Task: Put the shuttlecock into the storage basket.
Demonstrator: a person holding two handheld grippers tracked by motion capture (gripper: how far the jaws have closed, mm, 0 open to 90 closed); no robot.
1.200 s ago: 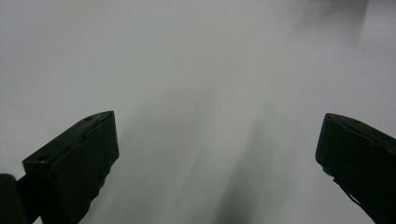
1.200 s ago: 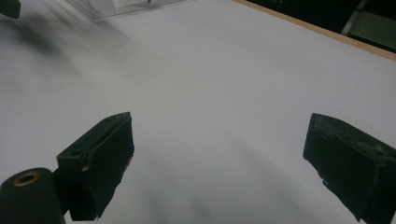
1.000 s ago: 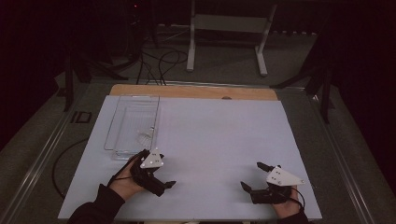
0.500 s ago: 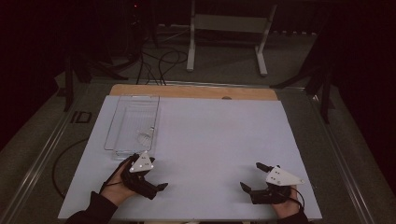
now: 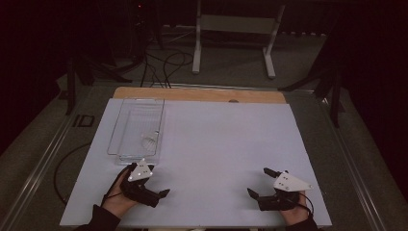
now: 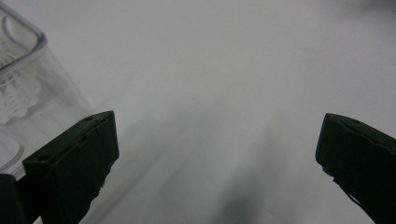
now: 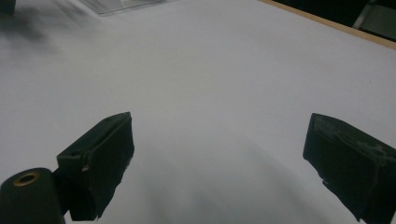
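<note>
High view: clear tray (image 5: 137, 129) lies just beyond left gripper (image 5: 153, 185); both grippers' jaws stand apart, right gripper (image 5: 260, 183) well off.

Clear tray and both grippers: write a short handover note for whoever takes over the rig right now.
Left gripper: open, holding nothing, just off the near end of the clear tray.
Right gripper: open, holding nothing, at the near right of the white table.
Tray: lies at the table's left, with a small pale item inside; what it is cannot be told.
Done: nothing gripped yet.
Left: probably taking hold of the tray with the left gripper.
</note>
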